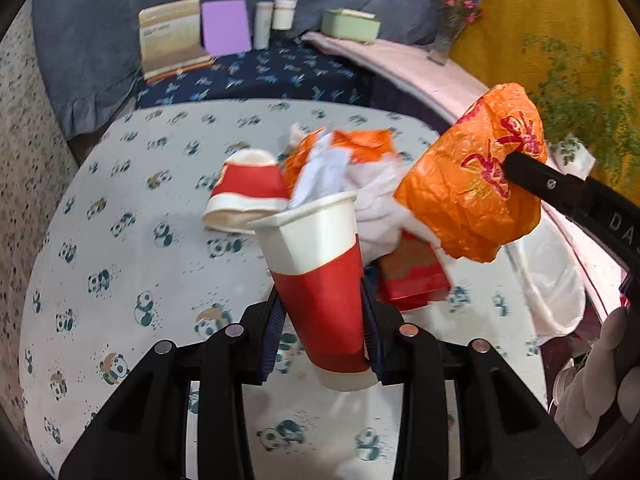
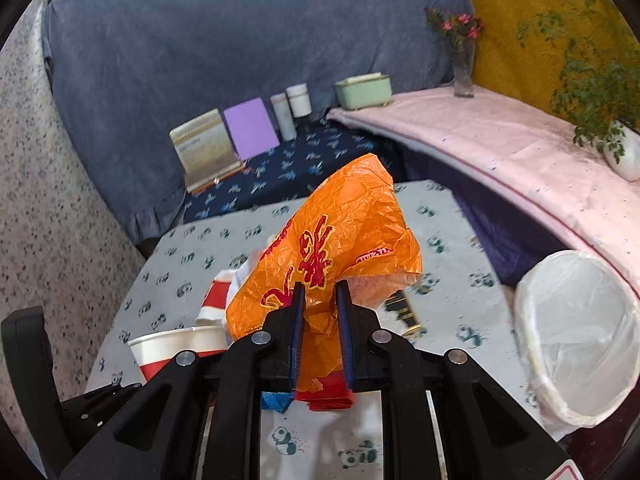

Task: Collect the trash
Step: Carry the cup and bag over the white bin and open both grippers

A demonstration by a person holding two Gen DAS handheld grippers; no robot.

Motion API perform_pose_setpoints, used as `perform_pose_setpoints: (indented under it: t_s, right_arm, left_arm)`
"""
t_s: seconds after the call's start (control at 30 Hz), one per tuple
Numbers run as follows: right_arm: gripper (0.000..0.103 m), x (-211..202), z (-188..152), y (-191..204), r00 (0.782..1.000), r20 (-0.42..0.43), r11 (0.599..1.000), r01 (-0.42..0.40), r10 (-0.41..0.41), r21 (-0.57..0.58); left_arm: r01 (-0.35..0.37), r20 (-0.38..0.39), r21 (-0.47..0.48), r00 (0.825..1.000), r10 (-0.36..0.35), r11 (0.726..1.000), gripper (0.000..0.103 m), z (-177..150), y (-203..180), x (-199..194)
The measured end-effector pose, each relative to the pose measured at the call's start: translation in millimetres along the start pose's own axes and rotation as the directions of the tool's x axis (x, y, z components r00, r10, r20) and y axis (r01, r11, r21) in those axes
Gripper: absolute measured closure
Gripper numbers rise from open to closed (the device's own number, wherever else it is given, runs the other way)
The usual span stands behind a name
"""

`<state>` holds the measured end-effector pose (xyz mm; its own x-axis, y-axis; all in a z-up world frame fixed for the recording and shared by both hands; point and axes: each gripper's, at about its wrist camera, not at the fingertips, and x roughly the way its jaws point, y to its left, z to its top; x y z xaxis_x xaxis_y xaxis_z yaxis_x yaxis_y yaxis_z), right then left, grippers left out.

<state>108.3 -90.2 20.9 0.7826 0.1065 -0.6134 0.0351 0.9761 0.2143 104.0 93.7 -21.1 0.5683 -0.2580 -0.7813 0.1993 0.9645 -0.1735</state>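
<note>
Above the panda-print tablecloth (image 1: 120,208), a red-and-white paper cup (image 1: 320,280) sits clenched in the left gripper (image 1: 324,324). At 2 o'clock from it, the right gripper (image 2: 320,320) grasps a crumpled orange plastic bag (image 2: 340,240). Another cup (image 1: 248,196) lies tipped at 11 o'clock beside crumpled wrappers (image 1: 344,168). A lined bin (image 2: 576,332) stands at 3 o'clock in the right wrist view.

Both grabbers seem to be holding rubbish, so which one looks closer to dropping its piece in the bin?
Probably the right. The right gripper holds the orange wrapper with the lined bin open just beside it. The left gripper holds a red paper cup farther from the bin.
</note>
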Motion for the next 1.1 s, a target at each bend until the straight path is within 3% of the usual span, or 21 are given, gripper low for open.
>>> perform_pose_setpoints:
  t_s: [0.2,0.5,1.1]
  right_arm:
    - [0.088,-31,4,-37,0.995,0.059,0.995,0.08,-0.083,0.057]
    - [0.088,-56,-9,-107,0.975,0.068,0.965,0.197,-0.211,0.176]
    - [0.088,-84,-51,-228,0.914,0.002,0.854,0.378,-0.405,0.356]
  left_arm:
    - [0.052,0.038,0.072,0.998,-0.054,0.996,0.069,6,-36,-17]
    - [0.132,0.038,0.193,0.989,-0.142,0.972,0.069,8,-102,-20]
    - [0.297,-0.075,0.402,0.953,-0.292,0.866,0.068,4,-236,23]
